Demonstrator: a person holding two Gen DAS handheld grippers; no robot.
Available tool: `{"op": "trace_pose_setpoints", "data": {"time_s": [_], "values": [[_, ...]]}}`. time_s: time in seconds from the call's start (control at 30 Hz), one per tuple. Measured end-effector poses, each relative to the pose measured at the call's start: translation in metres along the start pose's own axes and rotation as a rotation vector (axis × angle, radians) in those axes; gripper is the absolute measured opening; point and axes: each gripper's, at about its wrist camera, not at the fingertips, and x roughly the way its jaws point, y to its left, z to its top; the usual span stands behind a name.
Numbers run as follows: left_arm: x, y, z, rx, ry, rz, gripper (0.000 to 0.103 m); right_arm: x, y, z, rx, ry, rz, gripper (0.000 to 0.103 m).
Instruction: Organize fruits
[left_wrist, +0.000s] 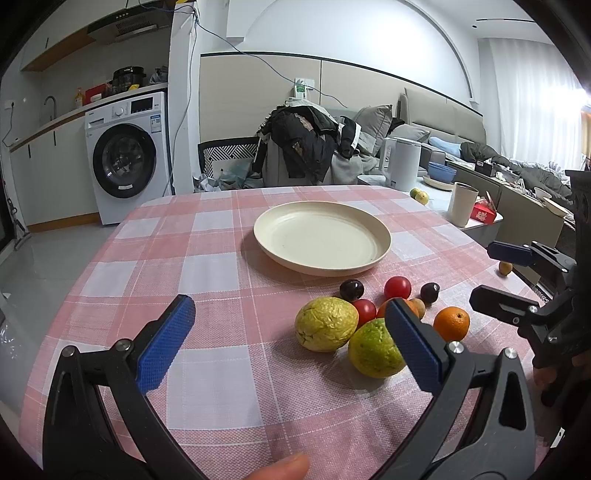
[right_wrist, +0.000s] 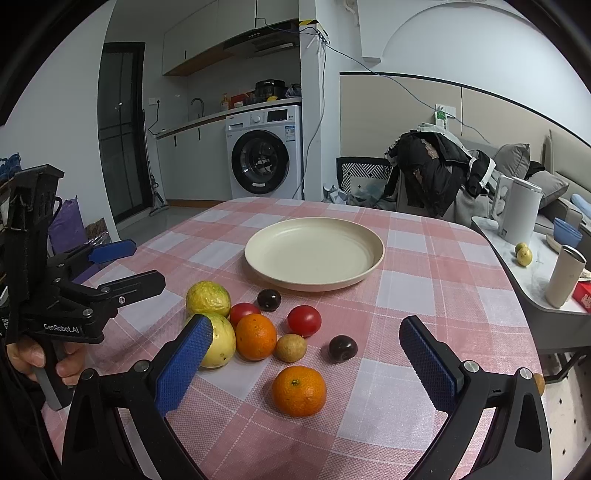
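A cream plate (left_wrist: 321, 236) (right_wrist: 314, 251) sits bare on the pink checked tablecloth. In front of it lies a cluster of fruit: two yellow-green fruits (right_wrist: 208, 297) (right_wrist: 223, 341), two oranges (right_wrist: 255, 336) (right_wrist: 299, 390), two red tomatoes (right_wrist: 304, 320) (right_wrist: 242, 312), two dark plums (right_wrist: 269, 299) (right_wrist: 342, 348) and a small tan fruit (right_wrist: 291, 347). My left gripper (left_wrist: 290, 304) (right_wrist: 146, 264) is open to the left of the cluster, holding nothing. My right gripper (right_wrist: 306, 325) (left_wrist: 482, 273) is open above the cluster's near side, also holding nothing.
A side table (right_wrist: 535, 295) on the right carries a white kettle (right_wrist: 519, 210), a beige cup (right_wrist: 565, 277), blue bowls and two small fruits (right_wrist: 523, 254). A chair draped with dark clothes (left_wrist: 299, 144) stands behind the table. The washing machine (left_wrist: 123, 155) is far left.
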Motion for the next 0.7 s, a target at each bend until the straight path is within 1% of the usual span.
{"op": "trace_pose_setpoints", "data": {"time_s": [0.2, 0.7], "values": [[0.001, 0.002, 0.0, -0.001, 0.001, -0.002, 0.102, 0.003, 0.01, 0.0, -0.004, 0.004, 0.002, 0.103], [0.003, 0.002, -0.003, 0.003, 0.004, -0.012, 0.102, 0.007, 0.007, -0.001, -0.008, 0.006, 0.008, 0.103]]}}
